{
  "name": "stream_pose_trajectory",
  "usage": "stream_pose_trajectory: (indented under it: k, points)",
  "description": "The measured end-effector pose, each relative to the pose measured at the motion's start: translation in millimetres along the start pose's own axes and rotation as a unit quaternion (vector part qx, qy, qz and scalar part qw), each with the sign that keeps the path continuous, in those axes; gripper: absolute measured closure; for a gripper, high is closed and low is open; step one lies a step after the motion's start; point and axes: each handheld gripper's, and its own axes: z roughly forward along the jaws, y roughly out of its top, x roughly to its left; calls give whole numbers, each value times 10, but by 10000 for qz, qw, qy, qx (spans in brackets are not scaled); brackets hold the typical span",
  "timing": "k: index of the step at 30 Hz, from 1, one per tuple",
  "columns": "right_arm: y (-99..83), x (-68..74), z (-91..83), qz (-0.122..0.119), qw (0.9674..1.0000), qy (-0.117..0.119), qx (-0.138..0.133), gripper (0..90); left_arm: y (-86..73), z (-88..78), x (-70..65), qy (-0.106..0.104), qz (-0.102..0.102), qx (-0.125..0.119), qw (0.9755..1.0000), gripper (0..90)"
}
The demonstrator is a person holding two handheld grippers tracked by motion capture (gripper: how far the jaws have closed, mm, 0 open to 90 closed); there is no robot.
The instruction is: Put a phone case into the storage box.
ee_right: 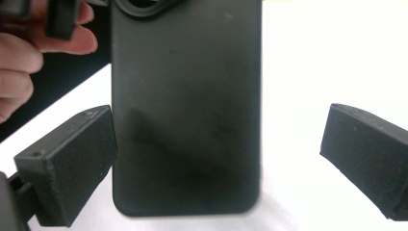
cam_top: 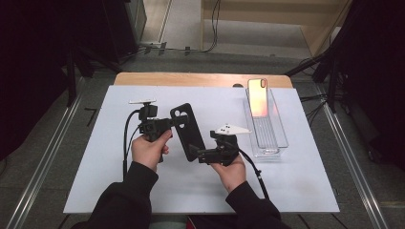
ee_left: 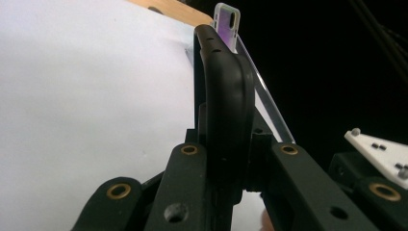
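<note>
Black phone case stays up because my left gripper squeezes its twelve o'clock end, while my right gripper gapes wide around it.

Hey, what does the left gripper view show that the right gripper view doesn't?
Left gripper view: the pinkish iridescent phone standing in the clear plastic bin, and the left gripper clamped on the black phone case's edge. Right gripper view: the case's flat back with its camera cutout, between the right gripper's wide-open jaws, one pad at the case's side. Both share the case and the white tabletop.
</note>
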Motion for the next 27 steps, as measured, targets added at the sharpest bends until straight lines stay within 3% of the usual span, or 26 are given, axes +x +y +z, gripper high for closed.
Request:
stream_pose_trajectory:
  k: [4,7,10,12,17,24,26,27]
  points:
    - [37,-42,-43,-73,9998,-30,192,0,-29,10,-43,178,382,-33,9991,820]
    - [71,-73,-97,-181,9992,-28,347,0,-62,33,-63,283,701,-1,9971,820]
    - [97,-108,-164,-318,9986,-55,415,0,-80,41,-64,268,821,-23,9963,819]
    - [108,-137,-203,-241,9987,61,440,0,-94,42,-65,261,936,-79,9952,820]
    - [125,-149,-281,-375,9982,129,449,0,-139,31,-108,189,1369,-275,9900,821]
    - [109,-126,-342,-704,9958,80,587,0,-187,32,-175,137,1725,-434,9839,822]
    - [103,-122,-347,-776,9951,89,608,0,-207,40,-189,120,1861,-399,9817,822]
    - [101,-117,-350,-798,9949,103,615,0,-218,50,-190,88,1875,-343,9816,822]
